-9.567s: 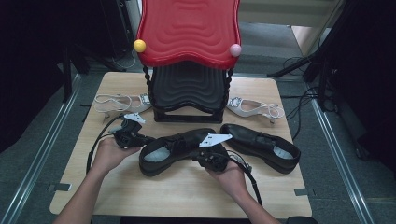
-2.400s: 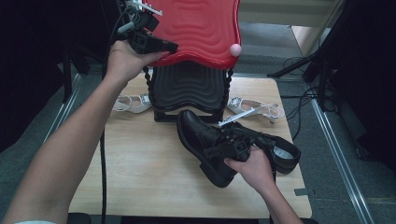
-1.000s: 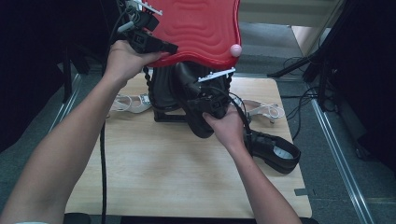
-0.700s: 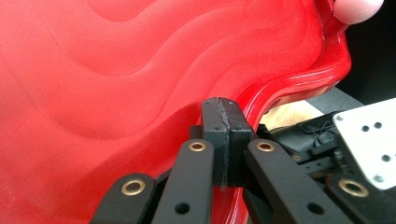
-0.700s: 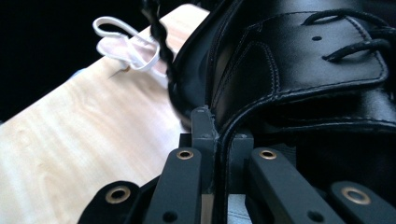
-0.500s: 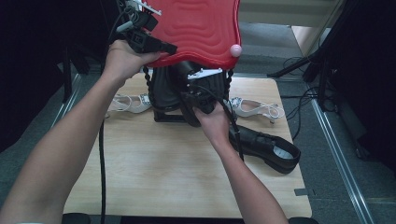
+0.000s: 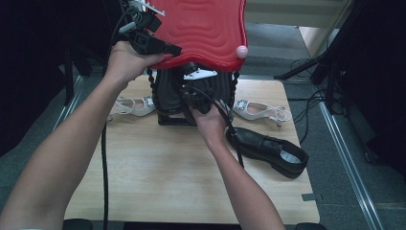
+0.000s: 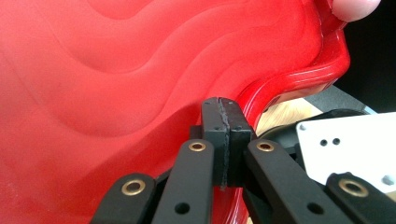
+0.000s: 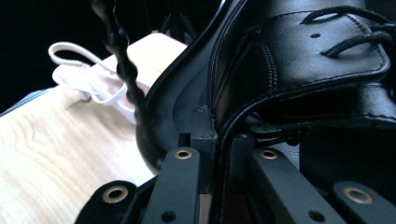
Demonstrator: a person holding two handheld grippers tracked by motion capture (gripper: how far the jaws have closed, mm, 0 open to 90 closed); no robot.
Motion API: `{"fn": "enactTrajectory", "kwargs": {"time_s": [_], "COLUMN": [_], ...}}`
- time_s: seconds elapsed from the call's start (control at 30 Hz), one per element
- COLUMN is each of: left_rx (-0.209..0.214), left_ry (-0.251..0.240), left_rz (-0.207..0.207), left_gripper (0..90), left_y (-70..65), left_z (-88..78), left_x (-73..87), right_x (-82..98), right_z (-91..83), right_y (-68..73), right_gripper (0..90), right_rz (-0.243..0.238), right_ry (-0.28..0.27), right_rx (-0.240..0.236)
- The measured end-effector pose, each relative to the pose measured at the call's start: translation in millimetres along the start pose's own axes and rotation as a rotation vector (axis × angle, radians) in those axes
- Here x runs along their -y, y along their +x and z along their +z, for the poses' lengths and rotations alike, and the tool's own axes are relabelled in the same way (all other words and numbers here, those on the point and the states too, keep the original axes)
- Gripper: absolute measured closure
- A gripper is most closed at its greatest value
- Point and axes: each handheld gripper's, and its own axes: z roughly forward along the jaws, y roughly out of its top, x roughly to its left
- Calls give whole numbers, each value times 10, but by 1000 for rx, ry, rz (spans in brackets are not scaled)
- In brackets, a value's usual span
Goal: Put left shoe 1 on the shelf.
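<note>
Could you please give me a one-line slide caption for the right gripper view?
Right gripper clamps the black shoe's collar beside the black rack.

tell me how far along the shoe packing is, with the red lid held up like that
Done: the left gripper is shut on the edge of the red lid, holding it raised over the black box. In hand: the right gripper grips a black lace-up shoe by its collar, at the box under the lid. Left: the second black shoe lies on the table, and the white sandals lie beside the box.
</note>
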Motion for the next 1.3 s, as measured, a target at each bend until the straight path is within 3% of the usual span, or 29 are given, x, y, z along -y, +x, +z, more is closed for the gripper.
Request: {"fn": "enactTrajectory", "kwargs": {"time_s": [0.07, 0.2, 0.33, 0.43, 0.53, 0.63, 0.9, 1.07, 1.2, 1.3], "left_rx": [-2, -10, -13, -13, -12, -11, -12, -13, -14, -16], "left_ry": [-1, -3, -5, -8, -11, -12, -15, -16, -17, -16], "left_rz": [-2, -2, -2, 0, 0, -2, -3, -5, -4, 1], "left_gripper": [900, 900, 900, 900, 900, 900, 900, 900, 900, 900], "left_y": [-2, -23, -27, -23, -24, -22, -22, -23, -22, -24], "left_z": [3, 6, 8, 6, 9, 8, 11, 12, 14, 15], "left_x": [0, 0, 1, 6, 7, 9, 9, 9, 9, 8], "right_x": [-22, -14, -1, -6, -7, -14, -23, -33, -10, 21], "right_z": [39, 74, 121, 131, 110, 96, 9, -74, -209, -318], "right_y": [-4, 54, 37, 72, 38, -16, -12, -23, -45, -66], "right_gripper": [843, 802, 728, 716, 646, 598, 590, 611, 673, 757], "right_rz": [18, -9, 57, 33, 66, 117, 93, 94, 98, 126], "right_ry": [17, 38, 41, 37, 20, 20, 14, 43, 32, 41], "right_rx": [-18, -13, -107, -81, -94, -145, -152, -159, -195, -226]}}
